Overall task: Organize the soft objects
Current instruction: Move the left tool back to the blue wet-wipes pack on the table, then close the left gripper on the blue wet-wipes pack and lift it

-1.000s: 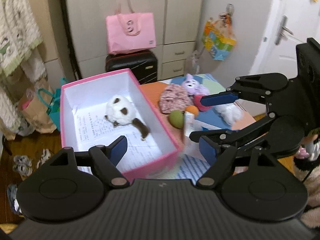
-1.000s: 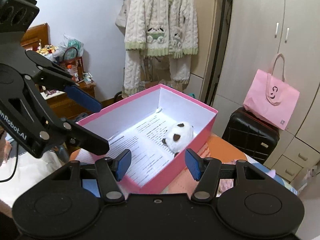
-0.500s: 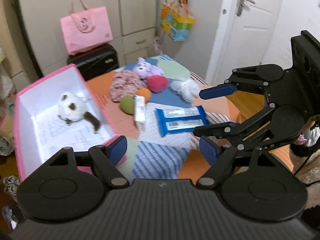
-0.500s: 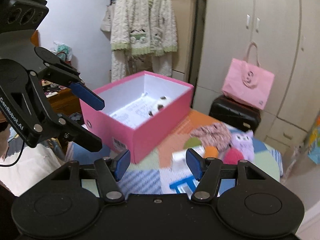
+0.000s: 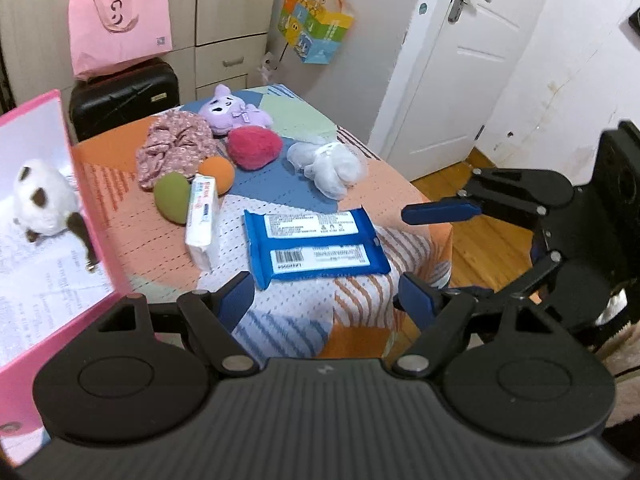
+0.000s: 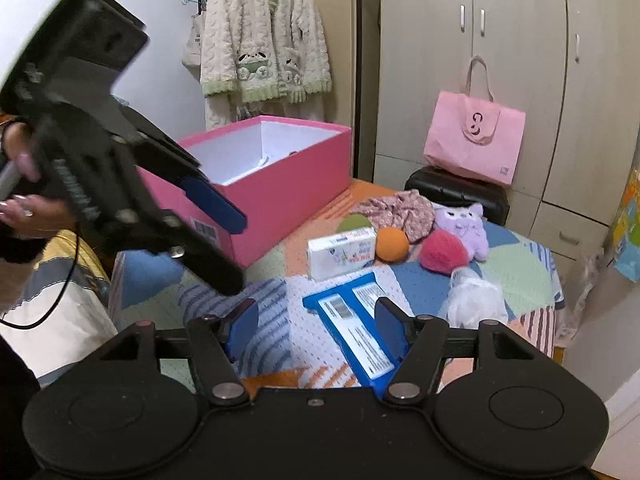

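Observation:
A pink box (image 5: 94, 208) (image 6: 280, 184) stands on the table's left with a white-and-brown plush (image 5: 40, 200) inside. On the patterned cloth lie a purple plush (image 5: 234, 114) (image 6: 464, 224), a red fuzzy ball (image 5: 254, 147) (image 6: 443, 251), an orange ball (image 5: 217, 173) (image 6: 393, 243), a green soft piece (image 5: 172, 197), a floral fabric bundle (image 5: 176, 148) (image 6: 396, 208) and a white plush (image 5: 328, 166) (image 6: 476, 300). My left gripper (image 5: 326, 300) is open and empty above the table's near side. My right gripper (image 6: 316, 326) is open and empty, over the blue packs.
Two blue wipe packs (image 5: 316, 246) (image 6: 356, 332) and a white tissue pack (image 5: 202, 220) (image 6: 342, 252) lie mid-table. A black suitcase (image 5: 124, 98) with a pink tote (image 5: 120, 28) stands behind. A door (image 5: 452, 60) is at the right.
Both grippers have swung right, away from the pink box toward the soft items on the table. Both stay open and empty.

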The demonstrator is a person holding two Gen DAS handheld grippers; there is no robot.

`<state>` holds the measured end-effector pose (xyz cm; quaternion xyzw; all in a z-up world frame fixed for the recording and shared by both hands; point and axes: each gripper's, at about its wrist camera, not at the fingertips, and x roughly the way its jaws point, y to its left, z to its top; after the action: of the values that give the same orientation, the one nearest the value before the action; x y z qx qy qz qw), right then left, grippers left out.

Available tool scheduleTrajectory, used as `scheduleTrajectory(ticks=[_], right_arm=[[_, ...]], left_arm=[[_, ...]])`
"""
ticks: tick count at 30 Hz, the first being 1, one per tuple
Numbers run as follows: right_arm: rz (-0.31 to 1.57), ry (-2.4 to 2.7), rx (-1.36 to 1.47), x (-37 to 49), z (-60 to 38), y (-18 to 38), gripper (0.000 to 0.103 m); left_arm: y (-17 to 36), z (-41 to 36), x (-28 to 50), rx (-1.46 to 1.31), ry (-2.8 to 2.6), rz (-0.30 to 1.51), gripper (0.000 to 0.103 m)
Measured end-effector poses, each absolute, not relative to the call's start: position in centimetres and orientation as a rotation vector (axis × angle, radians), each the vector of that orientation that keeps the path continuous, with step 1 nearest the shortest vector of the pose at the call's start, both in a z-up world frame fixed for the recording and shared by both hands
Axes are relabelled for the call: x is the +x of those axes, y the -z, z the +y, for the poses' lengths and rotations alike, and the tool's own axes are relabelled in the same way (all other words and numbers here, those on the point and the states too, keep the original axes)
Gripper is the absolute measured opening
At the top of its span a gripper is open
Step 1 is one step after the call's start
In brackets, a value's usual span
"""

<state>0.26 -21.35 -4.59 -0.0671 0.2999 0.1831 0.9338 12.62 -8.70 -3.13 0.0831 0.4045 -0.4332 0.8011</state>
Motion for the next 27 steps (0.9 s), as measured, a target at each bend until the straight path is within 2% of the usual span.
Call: scheduleTrajectory(ticks=[9, 17, 22, 27], right_arm=[[0.655, -0.257, -0.114, 1.6, -23.9, 9.3, 0.072], [0.646, -0.193, -0.171, 2.8, -23.3, 11.8, 0.076], [0.646, -0.149, -0.112, 3.2, -23.8, 12.3, 0.085], [0.646, -0.112, 0.0, 3.1, -24.5, 12.9, 0.09]], left_arm=[[7.7, -10.9, 14.9, 0.167, 0.887, 0.919, 0.077], [9.8, -13.0, 16.4, 0.196, 0.819, 0.867, 0.077], [10.9, -13.8, 16.7, 0.161, 0.806, 0.888, 0.072], [11.2, -13.1, 16.5, 0.054, 0.759, 0.913, 0.063]])
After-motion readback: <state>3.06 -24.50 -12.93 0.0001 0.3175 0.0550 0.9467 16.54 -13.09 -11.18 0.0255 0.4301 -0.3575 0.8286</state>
